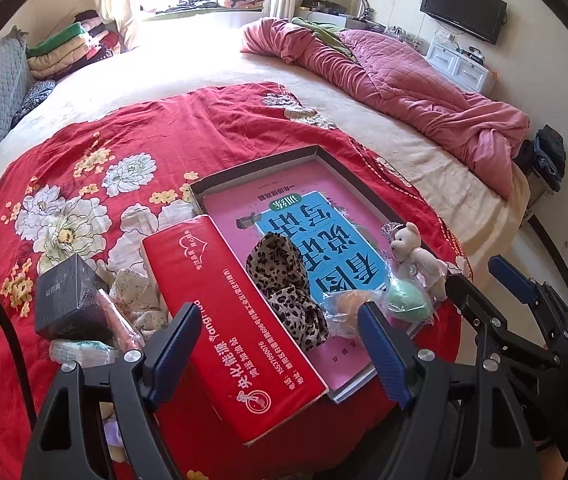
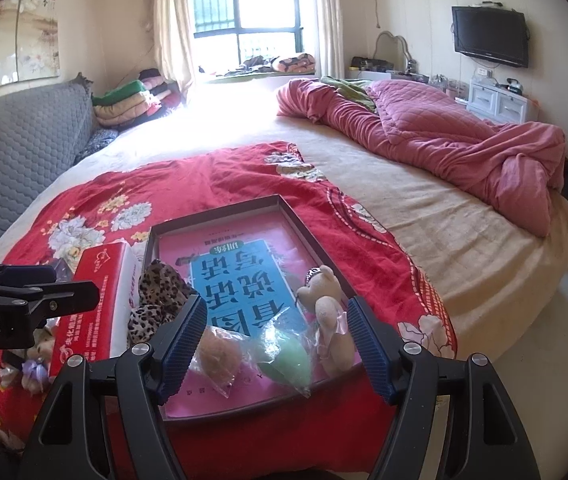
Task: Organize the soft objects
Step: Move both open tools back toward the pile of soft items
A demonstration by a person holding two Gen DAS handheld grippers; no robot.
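**poster1:** Left gripper (image 1: 280, 344) spread wide, nothing pinched, hovering over the red tissue pack (image 1: 236, 336) and the leopard-print cloth (image 1: 284, 280). Right gripper (image 2: 276, 344) also released, blue pads empty, hanging above the bagged orange ball (image 2: 218, 350), bagged green ball (image 2: 287, 356) and little plush bear (image 2: 329, 316).

**poster2:** Any readable writing?

**poster1:** Yep. "Robot.AI" printed on the left gripper body, seen from the right wrist. Big white Chinese characters on the tissue pack plus a phone-style number, too warped to quote safely. Blue book (image 2: 240, 280) with large characters, upside down to both cameras, lying on a pink sheet inside the shallow dark tray (image 2: 220, 220).

**poster2:** And where's the soft stuff sitting?

**poster1:** All inside the tray: leopard cloth at the left side just beside the tissue pack, both bagged balls along the near edge, bear upright-ish at the right wall. Tissue pack resting against the tray's left rim. Black box (image 1: 70, 300) left of that, next to some crumpled pale cloth (image 1: 136, 296).

**poster2:** Surface? Room?

**poster1:** Red floral blanket (image 1: 124, 140) spread on a big cream bed (image 2: 423, 216). Rumpled pink quilt (image 2: 443, 140) at the far right, grey padded headboard (image 2: 24, 140) left, folded bedding stacked near the window (image 2: 244, 4), wall TV (image 2: 489, 36), AC unit above the curtain.
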